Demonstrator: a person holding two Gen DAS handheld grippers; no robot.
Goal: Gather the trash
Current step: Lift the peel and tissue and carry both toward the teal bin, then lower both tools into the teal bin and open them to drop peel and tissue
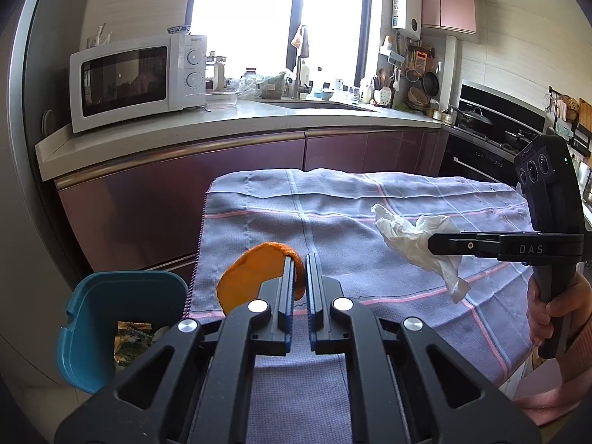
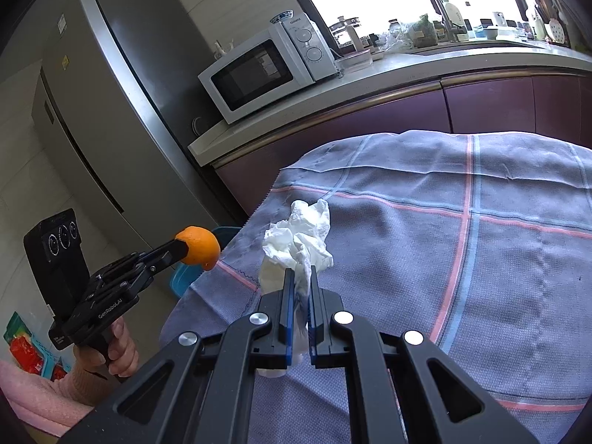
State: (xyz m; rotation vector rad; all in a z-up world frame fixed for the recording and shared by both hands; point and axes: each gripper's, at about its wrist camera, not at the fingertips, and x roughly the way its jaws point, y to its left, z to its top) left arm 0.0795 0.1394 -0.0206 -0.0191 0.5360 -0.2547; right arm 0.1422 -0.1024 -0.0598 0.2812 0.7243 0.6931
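My left gripper (image 1: 300, 259) is shut on an orange peel (image 1: 248, 277) and holds it above the left edge of the table, near a blue trash bin (image 1: 92, 296) on the floor. In the right wrist view the left gripper (image 2: 183, 249) holds the peel (image 2: 199, 246) above the bin (image 2: 185, 277). My right gripper (image 2: 299, 273) is shut on a crumpled white tissue (image 2: 296, 244) above the table. In the left wrist view the right gripper (image 1: 431, 245) holds the tissue (image 1: 410, 235) at the right.
The table carries a blue-grey checked cloth (image 1: 333, 214). The bin holds some wrappers (image 1: 133, 336). Behind are purple cabinets (image 1: 185, 192), a countertop with a white microwave (image 1: 137, 77), a sink and a stove (image 1: 492, 129). A grey fridge (image 2: 111, 92) stands left.
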